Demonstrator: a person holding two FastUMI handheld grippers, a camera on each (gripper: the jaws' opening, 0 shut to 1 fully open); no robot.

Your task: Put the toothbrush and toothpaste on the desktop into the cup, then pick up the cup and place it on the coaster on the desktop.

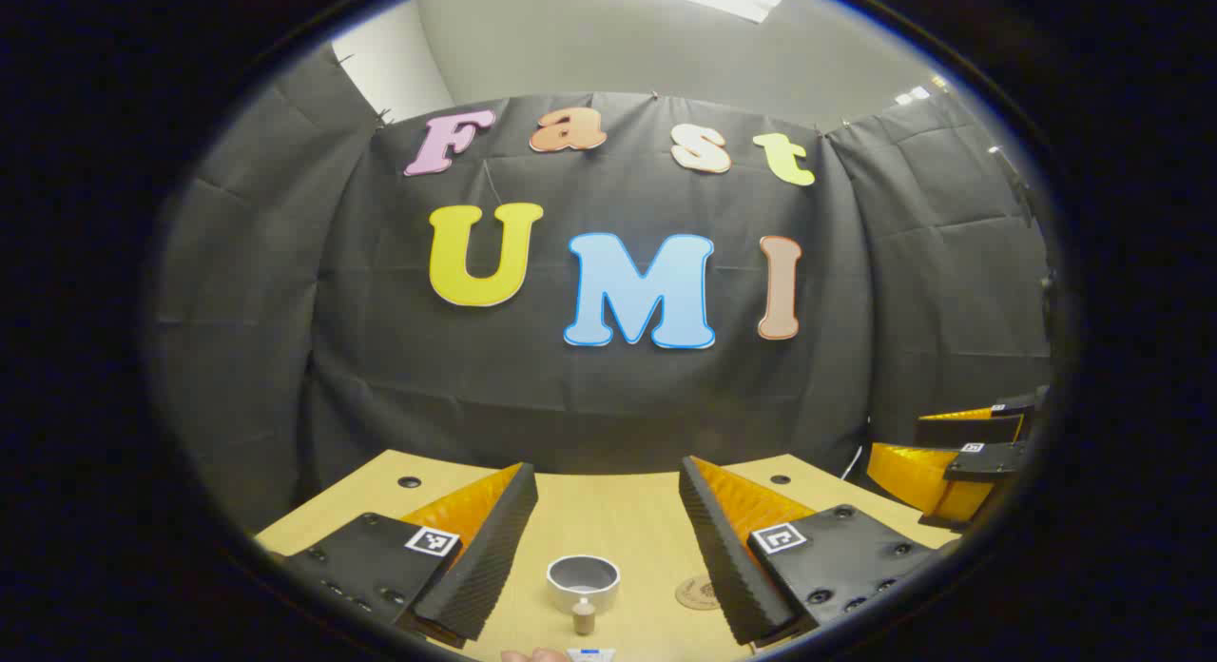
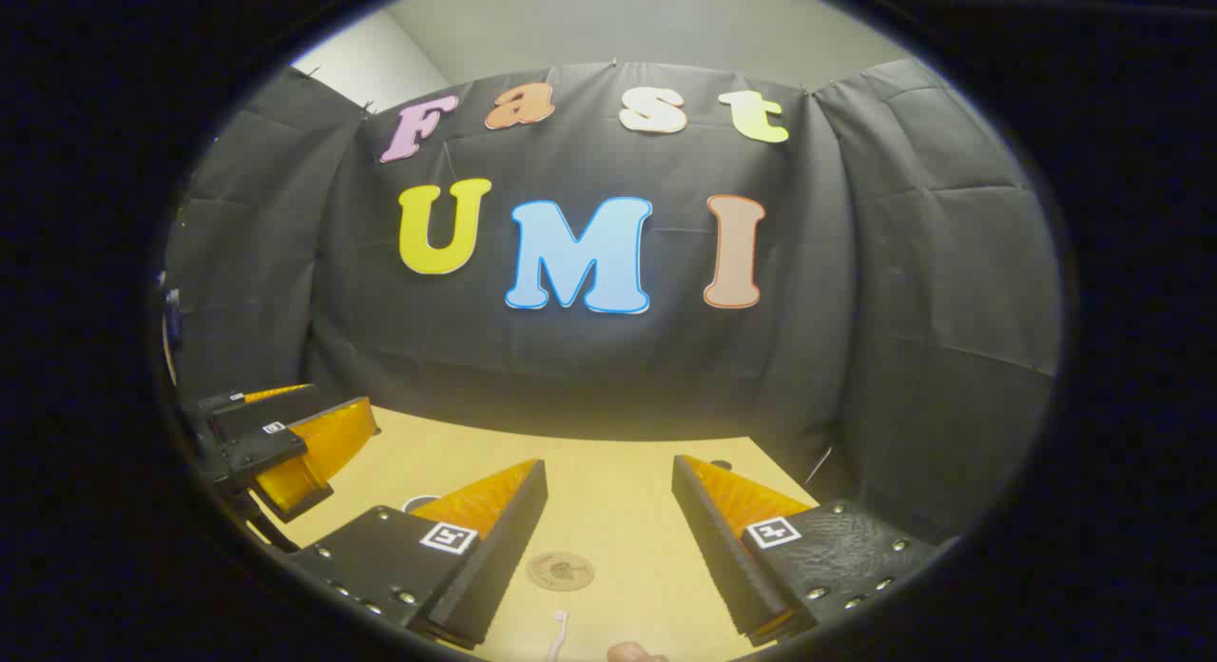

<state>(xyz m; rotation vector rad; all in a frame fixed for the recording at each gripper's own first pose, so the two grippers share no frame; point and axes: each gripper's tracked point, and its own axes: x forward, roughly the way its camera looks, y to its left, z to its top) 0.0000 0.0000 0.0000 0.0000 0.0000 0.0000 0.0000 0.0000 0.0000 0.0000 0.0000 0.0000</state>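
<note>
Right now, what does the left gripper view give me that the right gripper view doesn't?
Left gripper view: the white cup whole, open end up, with a small beige cap just nearer the camera. Right gripper view: the toothbrush head at the bottom edge, near the coaster. Shared: the coaster, the wooden desktop, and both grippers open, the left gripper and right gripper each seeing the other off to the side.
</note>
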